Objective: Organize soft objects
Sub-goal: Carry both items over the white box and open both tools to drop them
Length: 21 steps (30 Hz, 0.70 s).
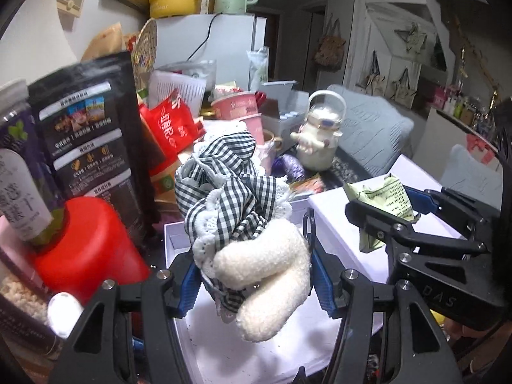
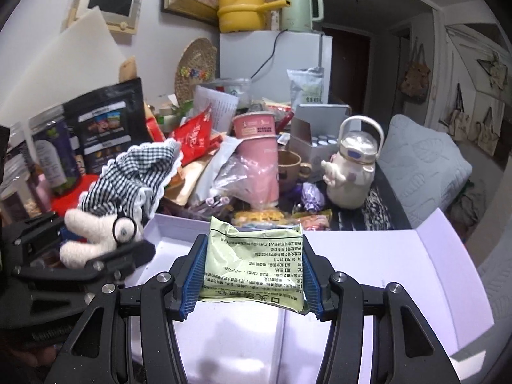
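A: Biggest thing first: the open white box [image 2: 368, 256] fills the lower middle of both views, its flap rising at the right edge of the right wrist view. Both claws hang right over it, so the drop is straight down, I'd judge.

B: And the loads?

A: The left claw [image 1: 256, 275] is clamped on a cream plush toy [image 1: 265, 275] wrapped in black-and-white gingham cloth with lace trim [image 1: 224, 176]. The bundle's long axis runs up and away from the claw, the cloth toward the frame's centre, the plush feet drooping toward the box floor.

B: The right one?

A: The right claw [image 2: 252, 272] is clamped on a pale green sachet [image 2: 256, 265], lying flat, gripped by its side edges, over the box's middle. The left claw sits nearer the box's left wall.

B: Any writing?

A: Chinese print covers the sachet, too small to read. The black pouch [image 1: 89, 128] upper left carries Chinese label panels, also unreadable; the red packet [image 1: 169, 124] behind the cloth has white characters, blurred.
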Tool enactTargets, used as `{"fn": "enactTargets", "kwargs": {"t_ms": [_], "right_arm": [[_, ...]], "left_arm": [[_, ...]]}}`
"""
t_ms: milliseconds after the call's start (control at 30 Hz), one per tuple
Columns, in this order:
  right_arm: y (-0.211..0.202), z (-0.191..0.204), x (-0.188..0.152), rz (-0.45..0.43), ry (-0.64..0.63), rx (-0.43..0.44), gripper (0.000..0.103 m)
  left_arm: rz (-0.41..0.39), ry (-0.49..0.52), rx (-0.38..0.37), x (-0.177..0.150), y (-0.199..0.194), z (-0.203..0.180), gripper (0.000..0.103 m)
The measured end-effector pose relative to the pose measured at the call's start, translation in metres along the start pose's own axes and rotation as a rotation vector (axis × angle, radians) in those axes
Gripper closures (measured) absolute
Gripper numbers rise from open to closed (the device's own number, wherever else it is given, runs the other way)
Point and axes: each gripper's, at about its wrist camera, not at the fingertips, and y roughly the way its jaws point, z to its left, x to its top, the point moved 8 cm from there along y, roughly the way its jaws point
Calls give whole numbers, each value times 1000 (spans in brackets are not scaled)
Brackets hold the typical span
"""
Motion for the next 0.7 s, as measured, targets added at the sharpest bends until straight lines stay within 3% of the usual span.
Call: {"fn": "enactTargets", "kwargs": {"t_ms": [67, 233, 533, 700], "right_arm": [[13, 0, -3, 28, 0, -12, 50], [33, 1, -10, 69, 19, 7, 50], [55, 1, -21, 121, 29, 9, 47], [56, -3, -26, 144, 37, 1, 37]], "left_arm": [[11, 13, 33, -3, 8, 4, 44], [67, -6, 27, -10, 25, 12, 44], [121, 28, 120, -22, 42, 19, 42], [167, -5, 115, -28, 48, 25, 40]]}}
